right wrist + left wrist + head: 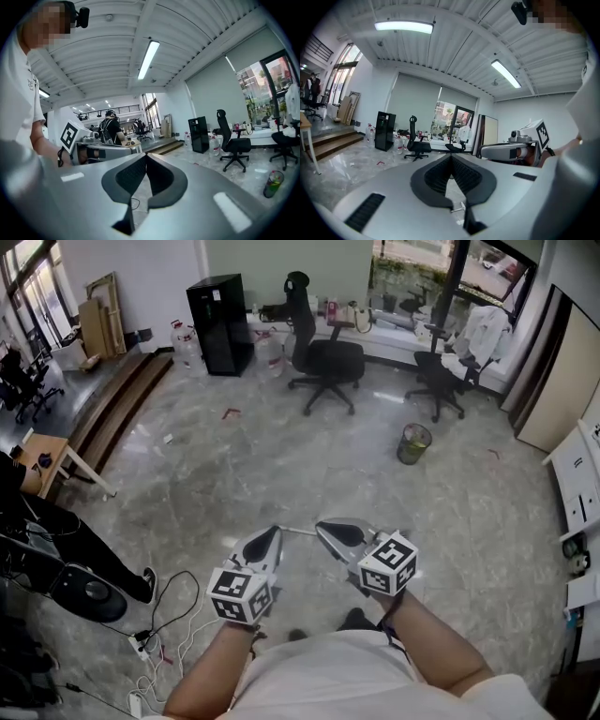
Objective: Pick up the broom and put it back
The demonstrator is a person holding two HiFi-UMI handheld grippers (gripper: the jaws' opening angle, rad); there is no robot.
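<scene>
Glossy marble floor; black cabinet at eleven, office chair at twelve, windows at one, ceiling striplights.

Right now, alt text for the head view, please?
Left tongs and right tongs are shut and empty over a marble floor; no broom visible. Ahead: two chairs, a black cabinet, a green bin.

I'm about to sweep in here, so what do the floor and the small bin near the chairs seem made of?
The floor looks like polished stone or marble-look tile: grey veining, glossy window reflections. The bin is greenish and patterned, maybe metal or plastic; too small to tell.
</scene>
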